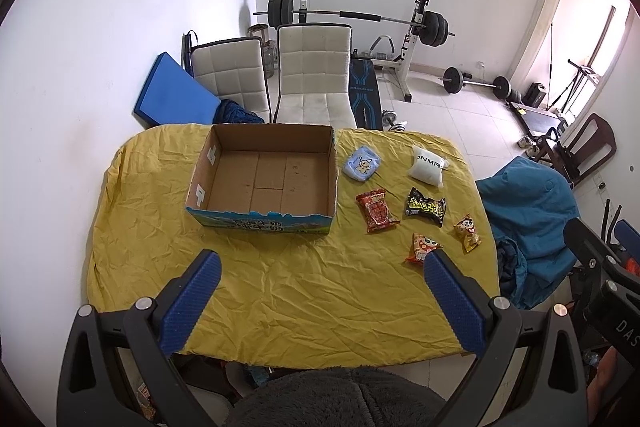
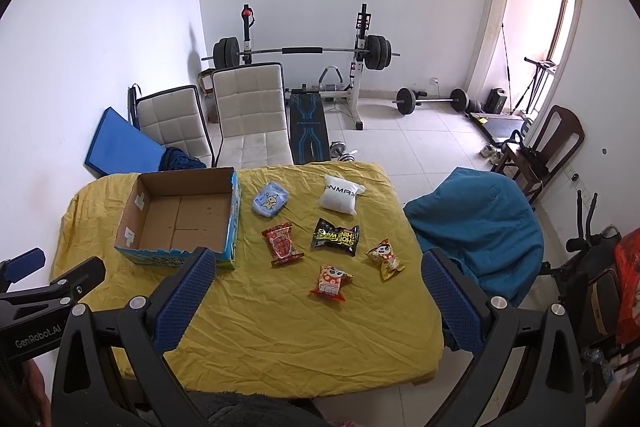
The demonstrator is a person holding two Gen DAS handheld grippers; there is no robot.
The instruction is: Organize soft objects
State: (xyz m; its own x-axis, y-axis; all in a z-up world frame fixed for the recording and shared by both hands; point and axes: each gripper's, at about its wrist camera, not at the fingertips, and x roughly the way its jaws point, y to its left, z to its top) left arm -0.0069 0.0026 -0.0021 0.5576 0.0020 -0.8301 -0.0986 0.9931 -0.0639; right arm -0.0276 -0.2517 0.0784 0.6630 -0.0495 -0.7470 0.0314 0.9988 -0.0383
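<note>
left gripper point(image 1: 322, 263) and right gripper point(image 2: 320, 265) hover over yellow-clothed table point(image 1: 280, 287), jaws spread wide, nothing held. six soft packets, including pale blue pouch point(image 2: 270, 201) and white pillow pack point(image 2: 340, 197), lie right of open cardboard box point(image 1: 264, 175).

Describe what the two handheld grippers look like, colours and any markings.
Both the left gripper and right gripper have black linkage arms with silver round pivot bolts and blue, dimple-textured finger pads. In the right wrist view the left gripper's body reads "GenRobot.AI" in white. No cables are visible.
</note>
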